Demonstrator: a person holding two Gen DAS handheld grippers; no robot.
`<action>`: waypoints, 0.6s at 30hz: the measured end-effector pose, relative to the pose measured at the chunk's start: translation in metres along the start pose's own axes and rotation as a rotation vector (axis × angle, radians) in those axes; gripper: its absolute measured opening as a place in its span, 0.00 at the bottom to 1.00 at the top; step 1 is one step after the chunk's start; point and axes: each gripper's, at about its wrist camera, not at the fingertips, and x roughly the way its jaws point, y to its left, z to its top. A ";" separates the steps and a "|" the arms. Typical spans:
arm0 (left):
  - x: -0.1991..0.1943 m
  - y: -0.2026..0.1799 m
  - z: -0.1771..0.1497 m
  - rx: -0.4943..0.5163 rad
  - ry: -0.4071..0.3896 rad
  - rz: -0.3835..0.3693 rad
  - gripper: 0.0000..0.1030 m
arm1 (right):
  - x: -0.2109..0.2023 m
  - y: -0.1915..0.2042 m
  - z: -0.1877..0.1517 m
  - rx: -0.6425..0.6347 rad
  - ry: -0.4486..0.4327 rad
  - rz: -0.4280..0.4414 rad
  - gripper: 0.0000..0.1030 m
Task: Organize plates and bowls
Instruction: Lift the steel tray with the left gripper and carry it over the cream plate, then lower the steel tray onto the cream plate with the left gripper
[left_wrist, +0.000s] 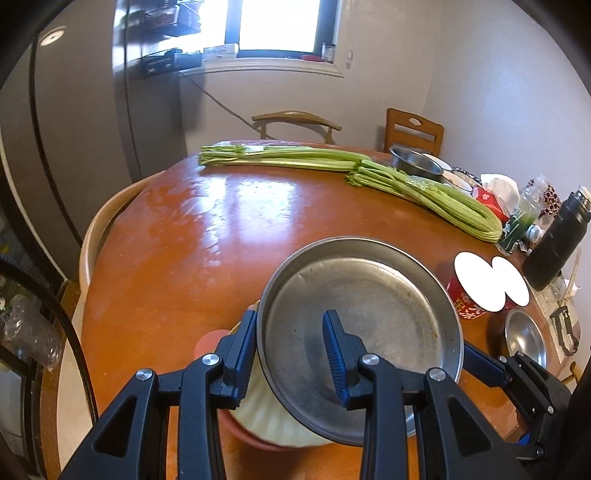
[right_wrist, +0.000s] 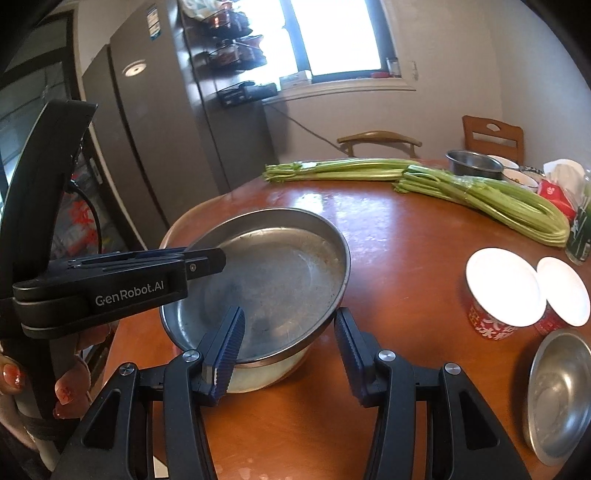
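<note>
A large steel plate (left_wrist: 369, 314) sits tilted on top of a cream bowl (left_wrist: 273, 417) stacked in a reddish bowl at the table's near edge. My left gripper (left_wrist: 291, 354) is open, its jaws straddling the plate's left rim. My right gripper (right_wrist: 290, 347) is open, its jaws straddling the plate's (right_wrist: 273, 280) near right rim. The left gripper (right_wrist: 207, 260) shows in the right wrist view, reaching over the plate's left rim. A small steel plate (right_wrist: 557, 395) lies at the right.
Two red cups with white lids (right_wrist: 506, 288) stand right of the plate. Celery bunches (left_wrist: 424, 184) lie across the far table. A steel bowl (left_wrist: 415, 164), a black flask (left_wrist: 557, 243) and jars crowd the right side. Chairs and a fridge stand behind.
</note>
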 end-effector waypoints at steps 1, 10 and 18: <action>-0.002 0.002 -0.003 -0.007 -0.003 0.007 0.34 | 0.001 0.002 -0.001 -0.006 0.002 0.005 0.51; -0.008 0.018 -0.022 -0.058 -0.010 0.027 0.34 | 0.008 0.014 -0.010 -0.044 0.028 0.034 0.51; -0.006 0.024 -0.035 -0.080 -0.006 0.048 0.34 | 0.018 0.019 -0.020 -0.067 0.064 0.045 0.51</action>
